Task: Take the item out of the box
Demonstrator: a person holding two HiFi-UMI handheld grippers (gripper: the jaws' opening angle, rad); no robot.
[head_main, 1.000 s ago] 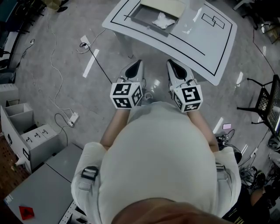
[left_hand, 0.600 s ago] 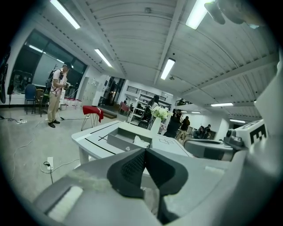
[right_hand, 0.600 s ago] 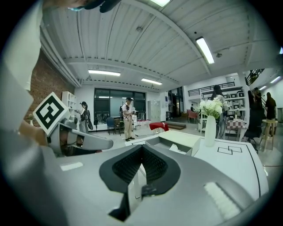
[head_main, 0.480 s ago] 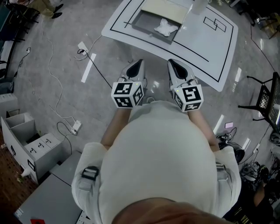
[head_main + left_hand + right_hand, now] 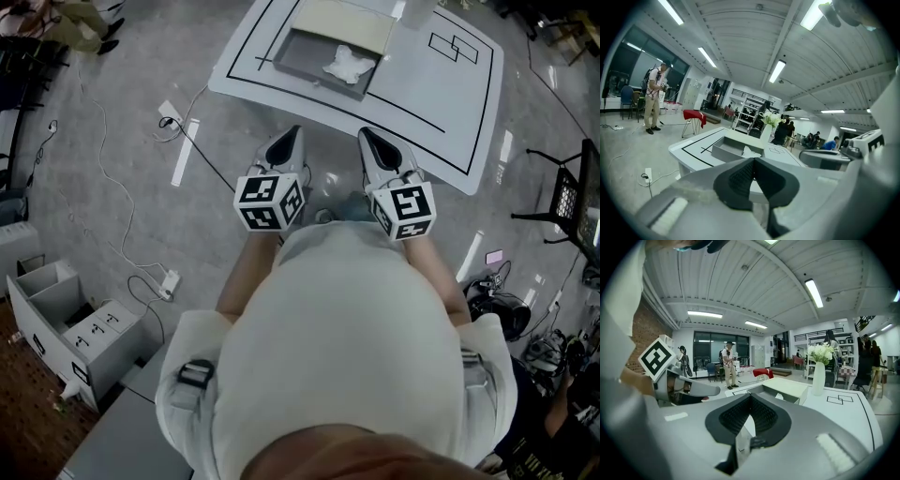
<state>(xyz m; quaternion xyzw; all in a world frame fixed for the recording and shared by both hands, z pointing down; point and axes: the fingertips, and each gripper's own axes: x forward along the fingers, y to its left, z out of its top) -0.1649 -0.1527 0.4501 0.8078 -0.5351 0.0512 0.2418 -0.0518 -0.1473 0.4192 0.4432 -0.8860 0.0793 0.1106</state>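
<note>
item (image 5: 345, 64): in box (image 5: 302, 52) on bench (image 5: 441, 94), 12 o'clock (well apart)
nearer: right gripper (image 5: 367, 137)
left gripper (image 5: 294, 137): closed, empty (right too)

Left tongs (image 5: 292, 138) and right tongs (image 5: 367, 138) both shut and held short of the worktop (image 5: 412, 103), with just open air over bare floor (image 5: 112, 234) up to its near edge, so a clear straight run forward. Box (image 5: 302, 54) open at the top and easy to drop into from above, but low grey walls all round and a cream lid (image 5: 342, 21) hugging the far side. Tall white vase (image 5: 818, 376) just past that lid toward the right, pretty much the only thing to bump up there; cable (image 5: 208, 148) trailing on the floor off to the left, well below.
</note>
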